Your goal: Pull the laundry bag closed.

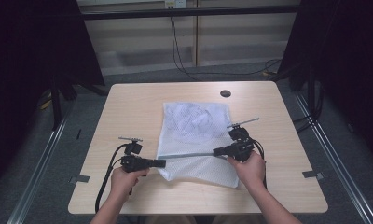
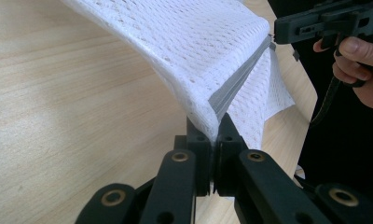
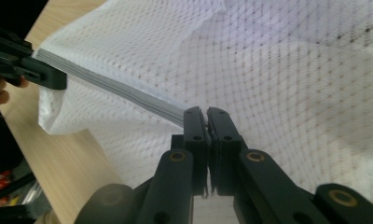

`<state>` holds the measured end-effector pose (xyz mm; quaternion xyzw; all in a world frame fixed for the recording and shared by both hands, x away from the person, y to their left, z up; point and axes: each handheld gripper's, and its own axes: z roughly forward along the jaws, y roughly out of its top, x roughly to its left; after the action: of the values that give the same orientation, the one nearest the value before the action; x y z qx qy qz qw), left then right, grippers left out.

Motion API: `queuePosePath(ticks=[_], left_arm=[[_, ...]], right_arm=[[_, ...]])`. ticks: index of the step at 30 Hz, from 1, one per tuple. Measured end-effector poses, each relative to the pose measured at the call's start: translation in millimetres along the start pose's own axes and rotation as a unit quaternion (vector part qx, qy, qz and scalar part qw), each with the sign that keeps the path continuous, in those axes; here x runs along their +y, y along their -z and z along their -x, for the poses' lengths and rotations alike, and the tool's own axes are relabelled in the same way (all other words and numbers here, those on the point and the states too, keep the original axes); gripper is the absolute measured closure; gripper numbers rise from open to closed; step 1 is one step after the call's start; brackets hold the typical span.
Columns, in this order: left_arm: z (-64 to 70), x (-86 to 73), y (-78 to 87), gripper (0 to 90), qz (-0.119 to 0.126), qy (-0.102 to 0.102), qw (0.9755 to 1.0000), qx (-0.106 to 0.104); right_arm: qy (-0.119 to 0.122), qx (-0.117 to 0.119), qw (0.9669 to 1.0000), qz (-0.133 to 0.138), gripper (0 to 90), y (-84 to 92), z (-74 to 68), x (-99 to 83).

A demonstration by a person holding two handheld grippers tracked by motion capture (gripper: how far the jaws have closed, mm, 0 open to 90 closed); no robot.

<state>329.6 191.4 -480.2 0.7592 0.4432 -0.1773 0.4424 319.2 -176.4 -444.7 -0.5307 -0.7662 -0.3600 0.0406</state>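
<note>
A white mesh bag [image 1: 194, 170] lies in the middle of the wooden table [image 1: 128, 107], with something pale and crumpled inside its far half. A grey zipper [image 1: 189, 155] runs across it near the front. My left gripper [image 1: 163, 162] is shut on the bag's left zipper end, seen close up as the mesh bag [image 2: 198, 46] rising from the left gripper [image 2: 217, 128]. My right gripper [image 1: 215, 151] is shut on the zipper's right end. In the right gripper view the zipper [image 3: 110, 86] stretches taut from the right gripper [image 3: 206, 114] to the left gripper [image 3: 58, 79].
A dark round hole [image 1: 225, 93] sits near the table's far edge. Black curtains hang on both sides and cables [image 1: 180, 56] trail on the floor behind. Bare tabletop lies to the left and right of the bag.
</note>
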Motion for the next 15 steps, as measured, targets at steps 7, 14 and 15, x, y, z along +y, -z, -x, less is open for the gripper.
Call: queuePosePath(ticks=[7, 14, 15], left_arm=[[1.1, -0.3, -1.3, 88.0, 0.000, 0.006, 1.0000, -0.004], [0.2, -0.3, -0.8, 88.0, 0.001, 0.002, 1.0000, -0.002], [0.8, -0.4, -0.9, 88.0, -0.001, 0.005, 1.0000, -0.005]], right_arm=[[-0.009, 0.007, 0.9999, 0.003, 87.1, 2.5, 4.6, -2.9], [-0.009, 0.002, 1.0000, 0.003, 87.1, 5.9, 8.2, -4.2], [-0.009, 0.002, 1.0000, 0.004, 87.1, 6.2, 8.1, -4.4]])
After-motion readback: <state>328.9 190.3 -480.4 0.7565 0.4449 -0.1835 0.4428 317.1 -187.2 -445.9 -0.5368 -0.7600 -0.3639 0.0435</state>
